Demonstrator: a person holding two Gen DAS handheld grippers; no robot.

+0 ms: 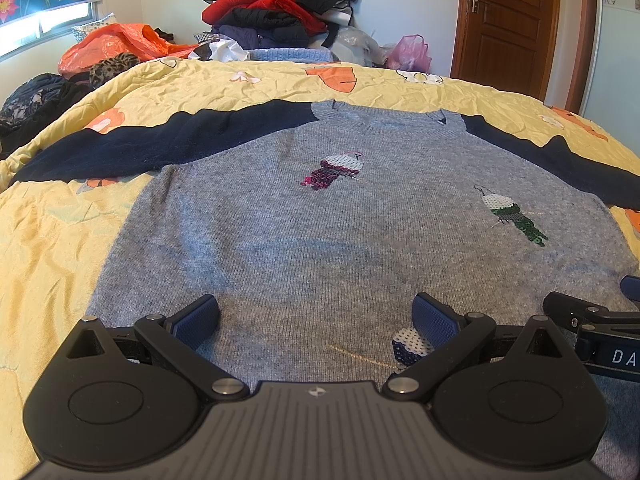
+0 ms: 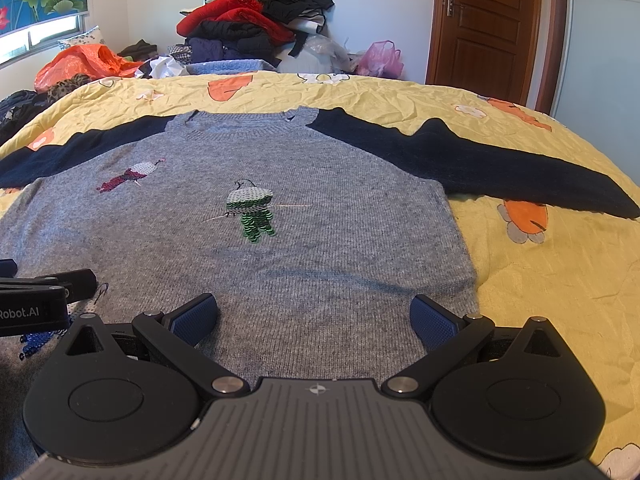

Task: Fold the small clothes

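Between the spread fingers of both grippers lies the sweater [image 1: 320, 216], flat and face up on the yellow bedspread [image 1: 52, 240], its hem end nearest the tools and its neckline at the far end. Nothing looks folded yet: both dark sleeves are stretched straight out to the sides, the body is smooth and square, and no edge has been turned over. By my judgement the whole fold is still ahead — sleeves in, sides over, then hem to collar.

The sweater's body is grey knit with a ribbed round neck, navy sleeves, and sequinned bird motifs: a pink one [image 1: 334, 170] ahead of the left gripper's jaws, a green one [image 2: 252, 216] ahead of the right gripper's, and a blue one [image 1: 412, 346] partly hidden beside the left gripper's right-hand finger. The knit looks soft and limp, likely to sag when lifted.

The left gripper [image 1: 316, 316] stands wide open and holds nothing, low over the hem area. The right gripper [image 2: 314, 316] is likewise wide open and empty, just beside it towards the sweater's right edge; each shows at the margin of the other's view.

Beyond the neckline, past the bed's far edge, a heap of clothes [image 1: 280, 4] rises against the wall, with an orange bag [image 1: 108, 46] to its left and a wooden door [image 1: 516, 24] to its right.
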